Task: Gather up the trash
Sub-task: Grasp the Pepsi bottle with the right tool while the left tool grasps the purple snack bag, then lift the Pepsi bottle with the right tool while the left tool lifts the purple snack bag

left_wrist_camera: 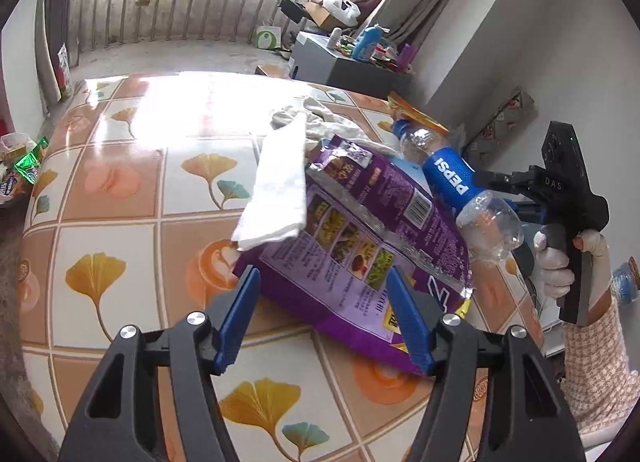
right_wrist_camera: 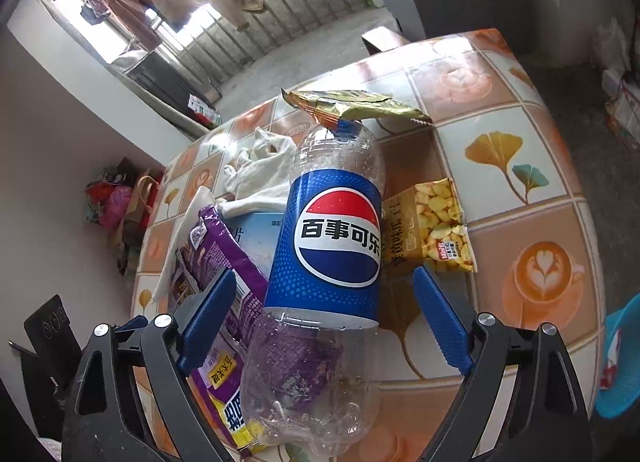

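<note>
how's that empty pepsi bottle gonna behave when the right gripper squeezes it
The Pepsi bottle looks empty and clear, so it is probably very light. Its thin walls already look crumpled near the base, so it will likely dent under the right gripper, whose pads stand clear of it. It lies propped on the purple snack bag, so it may roll or slide off.

Pepsi bottle (right_wrist_camera: 320,282) base cut off at btm edge; blue box (right_wrist_camera: 256,234) mostly hidden under purple bag (right_wrist_camera: 216,262).

The left gripper (left_wrist_camera: 322,316) straddles the purple snack bag (left_wrist_camera: 360,246), fingers (left_wrist_camera: 236,318) apart, beside a Pepsi bottle (left_wrist_camera: 456,185).
</note>
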A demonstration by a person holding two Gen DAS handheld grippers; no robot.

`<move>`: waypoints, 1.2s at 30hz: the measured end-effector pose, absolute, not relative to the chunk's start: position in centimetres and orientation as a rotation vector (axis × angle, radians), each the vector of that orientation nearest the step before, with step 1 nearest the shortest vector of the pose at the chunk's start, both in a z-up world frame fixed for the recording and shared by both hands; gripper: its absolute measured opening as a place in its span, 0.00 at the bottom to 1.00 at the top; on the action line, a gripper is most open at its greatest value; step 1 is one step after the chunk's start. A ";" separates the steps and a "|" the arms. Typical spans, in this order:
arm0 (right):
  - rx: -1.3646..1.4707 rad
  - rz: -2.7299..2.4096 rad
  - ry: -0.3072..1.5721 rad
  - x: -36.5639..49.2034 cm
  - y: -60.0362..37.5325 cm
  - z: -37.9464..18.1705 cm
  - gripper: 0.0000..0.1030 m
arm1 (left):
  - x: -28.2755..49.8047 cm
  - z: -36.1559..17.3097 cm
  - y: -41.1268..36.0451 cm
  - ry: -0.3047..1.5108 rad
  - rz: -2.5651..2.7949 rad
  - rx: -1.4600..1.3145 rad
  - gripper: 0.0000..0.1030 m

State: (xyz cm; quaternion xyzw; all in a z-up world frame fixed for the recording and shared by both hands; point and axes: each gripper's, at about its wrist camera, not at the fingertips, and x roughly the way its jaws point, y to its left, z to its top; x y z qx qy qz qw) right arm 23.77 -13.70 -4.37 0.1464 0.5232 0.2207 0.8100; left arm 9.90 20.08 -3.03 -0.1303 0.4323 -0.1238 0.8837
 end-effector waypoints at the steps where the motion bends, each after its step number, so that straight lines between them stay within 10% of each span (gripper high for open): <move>1: 0.315 0.473 1.129 23.8 -13.6 -4.5 0.73 | 10.1 -2.9 20.2 0.891 -0.250 -0.262 0.61; 4: 0.327 0.478 1.154 23.5 -13.5 -4.8 0.58 | 11.0 -2.6 19.9 0.869 -0.253 -0.243 0.60; 36: 0.256 0.549 0.950 14.6 -14.5 -1.0 0.54 | 10.1 -6.9 22.3 1.121 -0.294 -0.492 0.55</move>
